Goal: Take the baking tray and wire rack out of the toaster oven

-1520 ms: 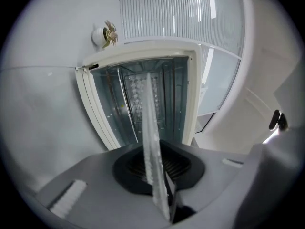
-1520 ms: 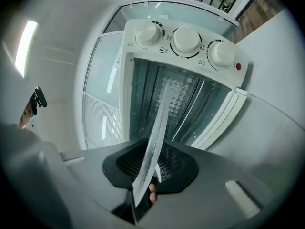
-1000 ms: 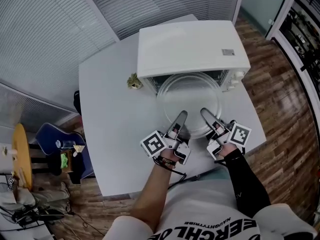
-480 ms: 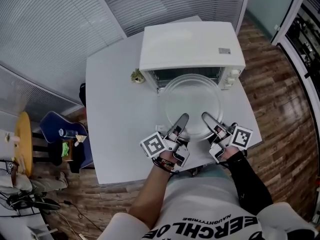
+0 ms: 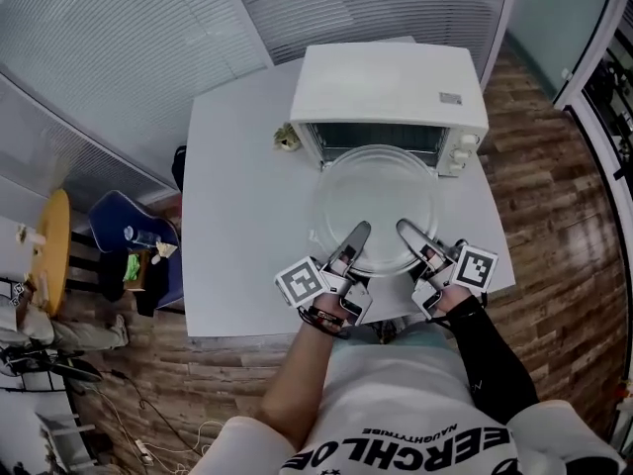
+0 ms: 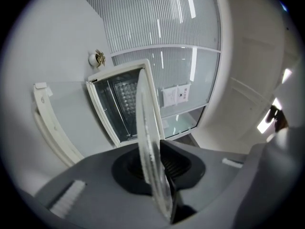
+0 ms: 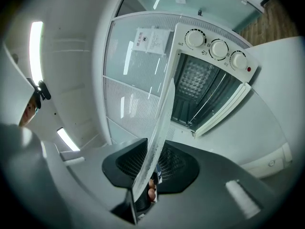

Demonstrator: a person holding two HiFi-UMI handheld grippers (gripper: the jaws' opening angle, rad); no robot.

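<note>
A round transparent glass tray (image 5: pixel 376 201) is held level between both grippers, in front of the white box-shaped toaster oven (image 5: pixel 391 87). The tray's far rim is at the mouth of the open oven cavity and its near rim is towards the person. The left gripper (image 5: pixel 356 236) is closed on the near-left part of the rim; in the left gripper view the tray is seen edge-on, pinched between the two dark ribbed pads. The right gripper (image 5: pixel 406 230) is likewise clamped on the near-right part of the rim, with the glass edge pressed between its pads. The oven is placed at the far side of a white table (image 5: pixel 237 216), and its white-framed door (image 6: pixel 47 123) is folded down beneath the tray. Three round white knobs (image 7: pixel 218 48) are set in a row beside the cavity. A gridded surface is visible inside the cavity, though whether it is the wire rack cannot be told. A small yellowish object (image 5: pixel 287 139) lies on the table just beside the oven's left corner.
</note>
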